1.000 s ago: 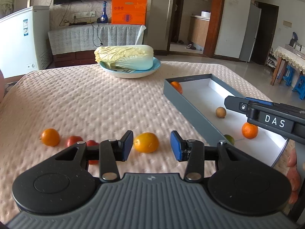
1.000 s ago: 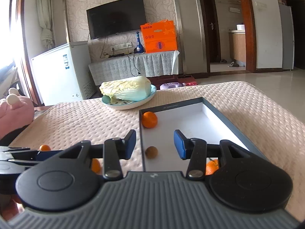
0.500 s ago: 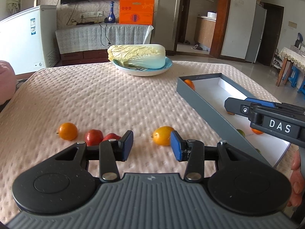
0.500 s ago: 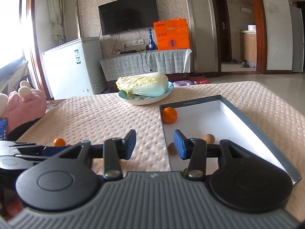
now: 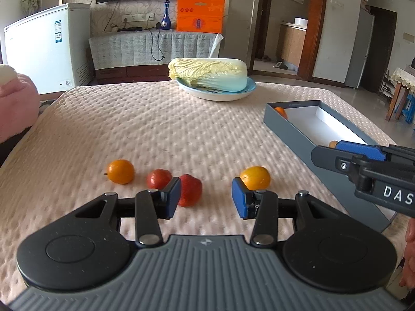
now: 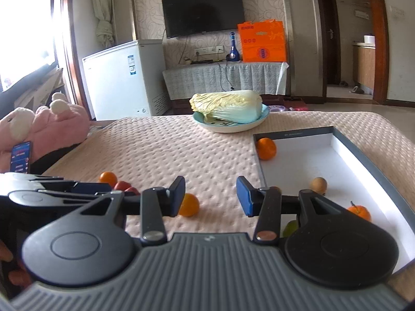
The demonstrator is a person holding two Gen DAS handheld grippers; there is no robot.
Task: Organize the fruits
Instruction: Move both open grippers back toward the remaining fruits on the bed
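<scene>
Both the left gripper (image 5: pixel 206 194) and the right gripper (image 6: pixel 210 195) are wide open and hold nothing, probably because four fruits (image 5: pixel 255 177) wait on the cloth (image 5: pixel 155 129) beside the box (image 6: pixel 363 155).

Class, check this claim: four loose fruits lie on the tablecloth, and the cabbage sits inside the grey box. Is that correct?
Not quite. The cabbage sits on the blue plate, not in the grey box; the left wrist view shows it. Four loose fruits do lie on the tablecloth.
</scene>
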